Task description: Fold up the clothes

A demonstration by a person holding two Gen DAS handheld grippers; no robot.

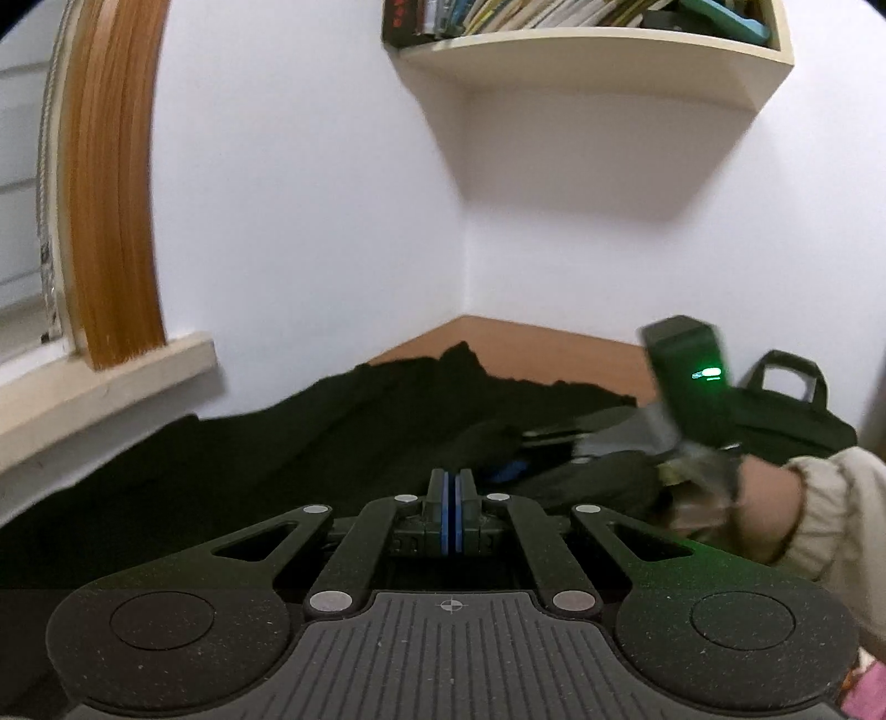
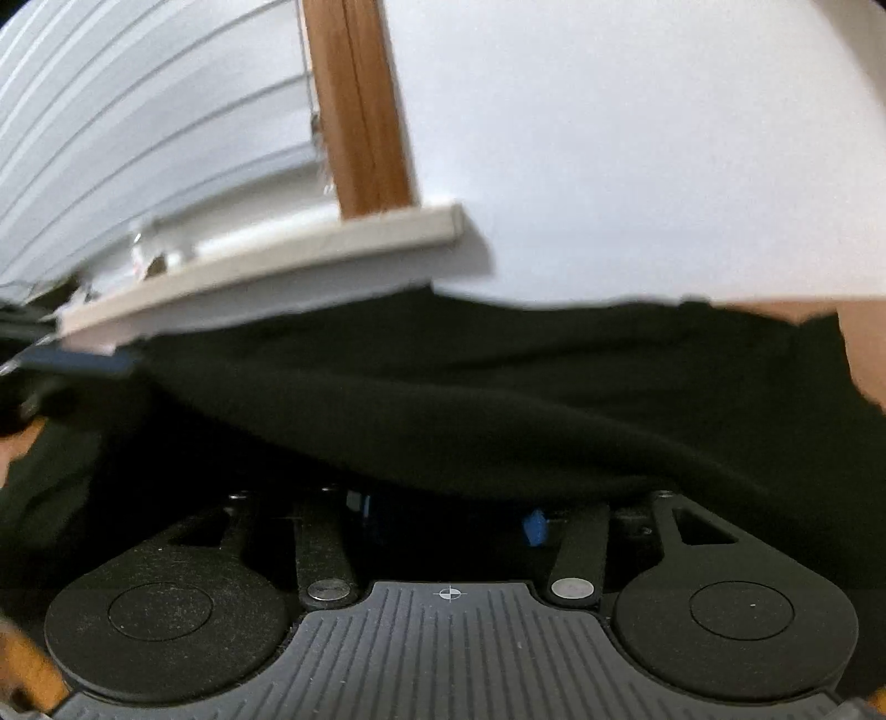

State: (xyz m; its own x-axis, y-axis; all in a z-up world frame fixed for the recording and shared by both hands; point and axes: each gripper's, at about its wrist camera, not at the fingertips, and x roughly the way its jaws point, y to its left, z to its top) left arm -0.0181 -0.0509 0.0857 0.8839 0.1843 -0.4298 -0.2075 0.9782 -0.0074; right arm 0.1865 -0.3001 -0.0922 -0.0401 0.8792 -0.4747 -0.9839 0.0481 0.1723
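Left wrist view: the left gripper (image 1: 451,487) is seen with its blue pads pressed flat together; no cloth can be made out between them. Beyond it, a black garment (image 1: 310,443) is spread in soft ridges over a brown table (image 1: 531,343) set in a white corner. To the right, the right gripper (image 1: 559,443) is held by a hand (image 1: 758,509) in a pale cuff, blurred, low against the cloth. A black bag (image 1: 797,410) is seen behind it, a window sill (image 1: 111,387) at left, a bookshelf (image 1: 598,50) above.

Right wrist view: the garment is draped right across the right gripper's fingers, which are set partly apart; one blue pad (image 2: 534,526) is glimpsed under the fold. Whether the cloth is pinched cannot be told.

The garment is judged light, limp and fairly thick, likely to sag and slide when lifted. An edge or corner is best taken, with both layers caught well inside the pads.
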